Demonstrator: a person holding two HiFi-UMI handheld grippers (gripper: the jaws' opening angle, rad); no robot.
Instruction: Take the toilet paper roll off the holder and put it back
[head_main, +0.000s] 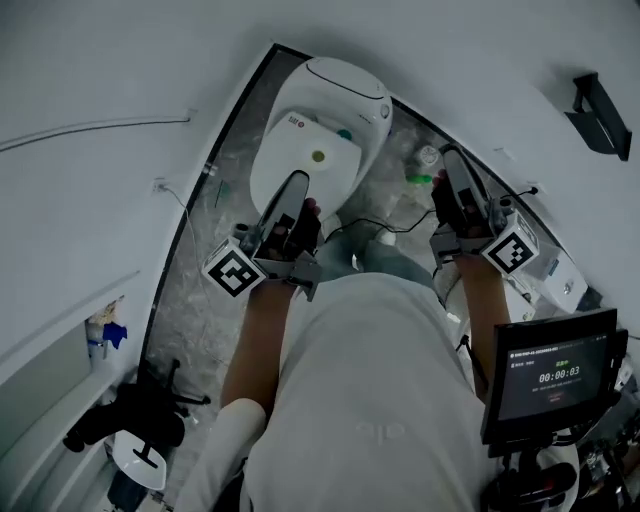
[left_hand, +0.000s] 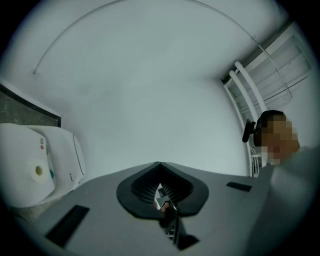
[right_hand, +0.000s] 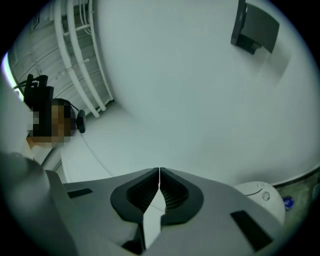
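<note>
Sitting on the closed toilet (head_main: 340, 85), the toilet paper roll (left_hand: 37, 172) is well apart from what may be the black holder (head_main: 600, 115) on the wall. Left gripper (left_hand: 159, 165) and right gripper (right_hand: 159, 170) both have jaws clenched, empty.

White toilet paper roll (left_hand: 24, 189), white toilet (head_main: 345, 85), grey marbled floor (head_main: 195, 300).

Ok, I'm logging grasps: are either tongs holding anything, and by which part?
Nothing is held. The left tongs and the right tongs are both shut with nothing between them.
</note>
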